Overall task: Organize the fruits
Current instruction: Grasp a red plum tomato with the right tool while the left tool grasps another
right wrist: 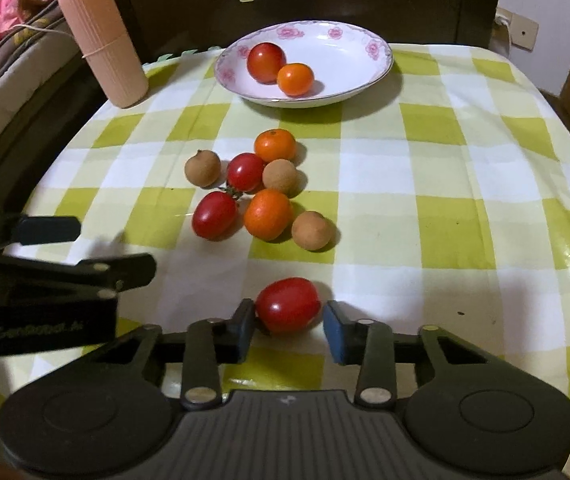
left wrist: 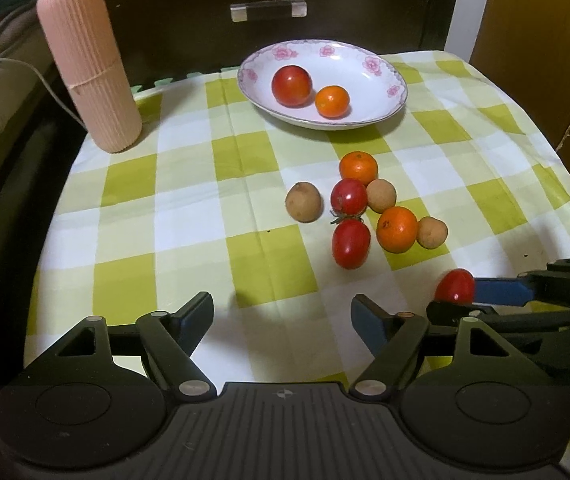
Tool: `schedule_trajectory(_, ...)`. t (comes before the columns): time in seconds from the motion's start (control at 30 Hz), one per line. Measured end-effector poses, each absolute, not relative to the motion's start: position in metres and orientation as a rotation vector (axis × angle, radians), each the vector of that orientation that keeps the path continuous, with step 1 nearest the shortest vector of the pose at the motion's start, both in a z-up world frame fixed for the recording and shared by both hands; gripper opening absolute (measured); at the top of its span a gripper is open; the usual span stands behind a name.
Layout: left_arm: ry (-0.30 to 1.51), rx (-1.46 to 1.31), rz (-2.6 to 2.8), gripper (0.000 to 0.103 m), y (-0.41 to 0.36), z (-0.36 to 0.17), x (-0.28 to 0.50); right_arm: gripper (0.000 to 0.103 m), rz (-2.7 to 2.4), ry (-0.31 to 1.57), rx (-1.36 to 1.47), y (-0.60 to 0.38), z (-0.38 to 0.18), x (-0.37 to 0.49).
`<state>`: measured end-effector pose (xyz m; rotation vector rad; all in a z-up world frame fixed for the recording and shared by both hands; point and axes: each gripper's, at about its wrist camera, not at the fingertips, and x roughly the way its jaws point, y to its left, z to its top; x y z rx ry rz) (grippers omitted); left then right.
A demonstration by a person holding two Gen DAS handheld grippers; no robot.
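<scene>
We are bringing the right gripper [right wrist: 288, 322] in around a single tomato [right wrist: 288, 305] that is lying on the checked cloth [right wrist: 465, 168] at the near edge of the table, apart from the other fruit. Its two blue pads [right wrist: 335, 330] are flanking the fruit: the left one is looking as though it is touching the skin, while a thin gap is showing on the right, so the jaws are narrowed around the tomato but, as far as we can judge, not yet pinching it. To do this step well we are wanting both pads to meet the tomato at its widest part, squarely across its short side, and we are squeezing only gently, since a ripe tomato is likely to bruise or squirt out sideways on this glossy cloth. The left gripper [left wrist: 281, 318] is hanging beside us with its jaws spread wide and nothing between them, and we are keeping it out of the right one's path. Further out, the remaining pile [right wrist: 261, 192] is sitting mid-table: two tomatoes joined by a stem, two oranges and three small brown fruits, several touching one another. Beyond them the flowered bowl [right wrist: 373, 68] is already holding one tomato and one orange, so we are judging that the lift should clear the pile on its way there. A tall pink ribbed container [right wrist: 103, 40] is standing at the far left corner, well clear of that route.
</scene>
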<state>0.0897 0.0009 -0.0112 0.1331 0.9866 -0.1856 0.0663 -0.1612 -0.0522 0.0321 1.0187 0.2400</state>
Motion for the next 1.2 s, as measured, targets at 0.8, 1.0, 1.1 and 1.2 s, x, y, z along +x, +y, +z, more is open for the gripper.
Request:
schedule_trajectory(0.8,1.012,0.235,-0.310,0.059,-0.040,-0.033,0.134,0.033,0.192,1.069,0.120,-0.189,-0.050,0.064)
schedule_trajectory(1.0,1.008,0.246,-0.315,0.057,-0.042,-0.035,0.134,0.033,0.200,1.069,0.123,-0.187,-0.051,0.066)
schedule_trajectory(1.1,1.010,0.237,-0.328,0.047,-0.043,-0.035,0.134,0.033,0.200,1.069,0.122,-0.187,-0.051,0.066)
schedule_trajectory(1.2,1.000,0.258,-0.334,0.036,-0.045,-0.034,0.131,0.033,0.198,1.069,0.123,-0.187,-0.051,0.067)
